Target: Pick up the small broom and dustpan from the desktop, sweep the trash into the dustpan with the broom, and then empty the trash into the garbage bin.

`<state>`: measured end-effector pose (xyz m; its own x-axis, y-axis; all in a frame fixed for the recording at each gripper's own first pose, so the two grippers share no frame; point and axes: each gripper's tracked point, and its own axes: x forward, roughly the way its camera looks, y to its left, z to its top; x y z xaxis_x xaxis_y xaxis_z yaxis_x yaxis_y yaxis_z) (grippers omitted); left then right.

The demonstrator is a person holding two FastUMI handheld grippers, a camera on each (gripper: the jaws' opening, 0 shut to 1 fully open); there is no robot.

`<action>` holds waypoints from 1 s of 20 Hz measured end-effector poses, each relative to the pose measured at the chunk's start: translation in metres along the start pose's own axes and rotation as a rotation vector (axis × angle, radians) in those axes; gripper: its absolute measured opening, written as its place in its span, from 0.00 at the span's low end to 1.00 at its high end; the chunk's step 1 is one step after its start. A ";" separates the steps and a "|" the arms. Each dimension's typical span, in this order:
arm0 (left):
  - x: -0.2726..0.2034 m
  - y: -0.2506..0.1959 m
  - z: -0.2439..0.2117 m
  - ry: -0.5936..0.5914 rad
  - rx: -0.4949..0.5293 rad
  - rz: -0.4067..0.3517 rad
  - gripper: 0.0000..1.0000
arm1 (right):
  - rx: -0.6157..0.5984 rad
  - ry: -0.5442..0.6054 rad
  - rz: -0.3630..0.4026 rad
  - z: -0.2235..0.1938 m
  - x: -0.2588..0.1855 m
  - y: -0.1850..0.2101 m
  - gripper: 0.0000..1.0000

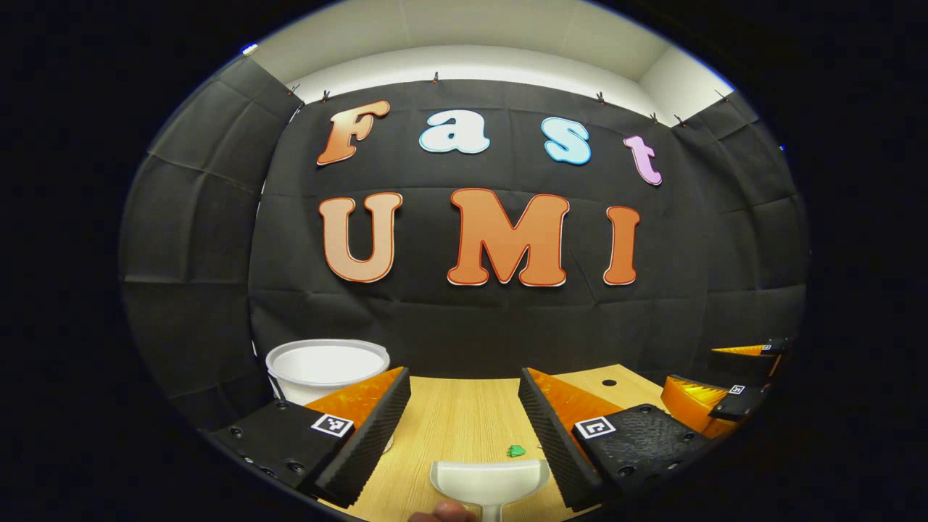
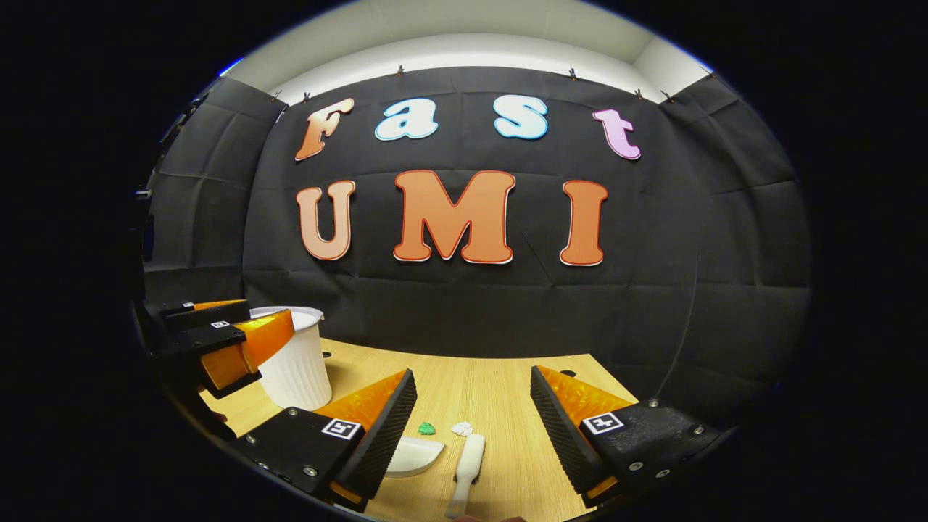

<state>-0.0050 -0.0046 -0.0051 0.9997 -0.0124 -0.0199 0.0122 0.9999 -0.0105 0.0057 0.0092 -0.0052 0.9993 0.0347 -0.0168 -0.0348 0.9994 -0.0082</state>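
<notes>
- Left gripper [image 1: 464, 428] is wide open, holding nothing; dustpan [image 1: 490, 481] at 6 o'clock.
- Right gripper [image 2: 473, 428] is wide open too; broom [image 2: 466, 464] at 6 o'clock, bin [image 2: 296, 362] at 9.

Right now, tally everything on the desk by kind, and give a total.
Bin: 1
Dustpan: 1
Broom: 1
Trash bits: 2, green and white
Total: 5
</notes>
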 end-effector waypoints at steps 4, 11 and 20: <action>-0.005 -0.006 -0.010 0.028 -0.001 -0.013 0.95 | 0.006 0.020 -0.002 -0.007 -0.003 -0.002 0.95; -0.006 -0.010 -0.021 0.056 -0.009 -0.025 0.95 | 0.003 0.047 0.003 -0.014 -0.007 -0.002 0.95; -0.006 0.001 -0.015 0.038 0.001 -0.002 0.95 | 0.014 0.038 -0.004 -0.012 -0.007 -0.003 0.95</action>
<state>-0.0110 -0.0034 -0.0201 0.9982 -0.0148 -0.0579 0.0142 0.9999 -0.0094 -0.0018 0.0061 -0.0168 0.9980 0.0306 -0.0547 -0.0304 0.9995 0.0054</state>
